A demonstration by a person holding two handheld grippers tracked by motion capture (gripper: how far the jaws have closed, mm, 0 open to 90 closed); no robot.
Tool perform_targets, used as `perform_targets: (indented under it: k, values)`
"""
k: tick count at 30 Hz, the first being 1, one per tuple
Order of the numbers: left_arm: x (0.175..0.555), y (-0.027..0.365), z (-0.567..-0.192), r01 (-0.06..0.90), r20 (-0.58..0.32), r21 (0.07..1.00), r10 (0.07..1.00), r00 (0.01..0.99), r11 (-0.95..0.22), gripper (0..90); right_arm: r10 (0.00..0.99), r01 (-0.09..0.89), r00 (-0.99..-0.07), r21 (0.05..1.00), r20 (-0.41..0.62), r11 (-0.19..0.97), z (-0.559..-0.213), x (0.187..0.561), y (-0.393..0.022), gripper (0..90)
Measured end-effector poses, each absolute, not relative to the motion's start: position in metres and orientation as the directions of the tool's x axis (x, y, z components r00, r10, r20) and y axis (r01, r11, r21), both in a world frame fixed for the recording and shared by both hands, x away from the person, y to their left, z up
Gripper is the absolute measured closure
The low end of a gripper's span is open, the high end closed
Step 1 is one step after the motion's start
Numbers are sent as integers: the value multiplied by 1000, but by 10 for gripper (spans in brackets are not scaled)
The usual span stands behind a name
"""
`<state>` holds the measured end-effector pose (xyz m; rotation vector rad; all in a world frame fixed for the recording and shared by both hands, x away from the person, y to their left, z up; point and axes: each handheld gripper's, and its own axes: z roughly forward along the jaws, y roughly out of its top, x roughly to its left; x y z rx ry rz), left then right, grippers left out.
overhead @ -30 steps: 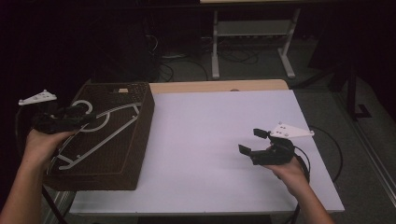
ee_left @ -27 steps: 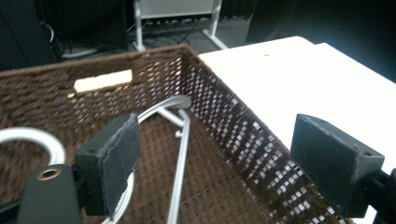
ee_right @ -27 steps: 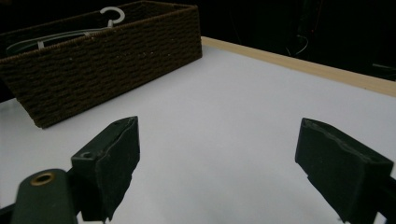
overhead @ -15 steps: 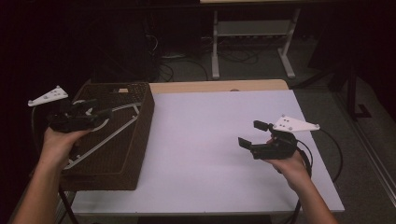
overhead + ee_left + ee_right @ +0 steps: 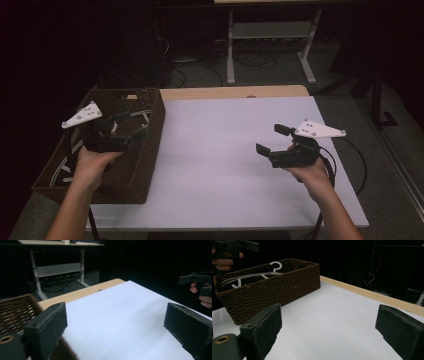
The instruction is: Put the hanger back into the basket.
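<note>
Hangers (image 5: pixel 75 155): white, lying flat inside the basket (image 5: pixel 150 150) at the left of the high view; in the right gripper view they show at upper left (image 5: pixel 254 277), one hook curling up above the rim.
Basket: brown wicker, on the table's (image 5: pixel 225 150) left edge; its near wall crosses the left of the right gripper view (image 5: pixel 274 295), and a corner shows at the left edge of the left gripper view (image 5: pixel 15 312).
Hangers to left gripper (image 5: pixel 131 125): the gripper hangs over the basket's upper right part, above the hangers and apart from them; the jaws point right, toward the white tabletop.
Left jaws: spread wide, having just been opening, nothing between them; the left gripper view shows bare white table (image 5: pixel 120 322) in the gap.
Hangers to right gripper (image 5: pixel 272 139): well apart; the gripper is held at the right of the high view, above the table, pointing left toward the basket.
Right jaws: spread wide, having just been opening, holding and touching nothing; white table (image 5: pixel 332 325) fills the gap.
</note>
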<state>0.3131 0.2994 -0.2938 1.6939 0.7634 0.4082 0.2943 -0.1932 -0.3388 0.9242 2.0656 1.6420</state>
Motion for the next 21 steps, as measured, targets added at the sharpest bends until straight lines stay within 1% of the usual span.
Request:
perform_targets:
  k: [8, 10, 21]
  values:
    - [307, 282, -307, 239, -129, 967, 645, 753, -86, 26, 675, 266, -726, 959, 129, 103, -335, 298, -191, 29]
    - [308, 279, -310, 247, -134, 965, 636, 760, -92, 25, 676, 266, -724, 960, 137, 92, -334, 299, -191, 26]
    - [302, 275, -324, 232, -131, 969, 623, 771, -83, 26, 675, 240, -728, 967, 123, 83, -331, 302, -193, 21]
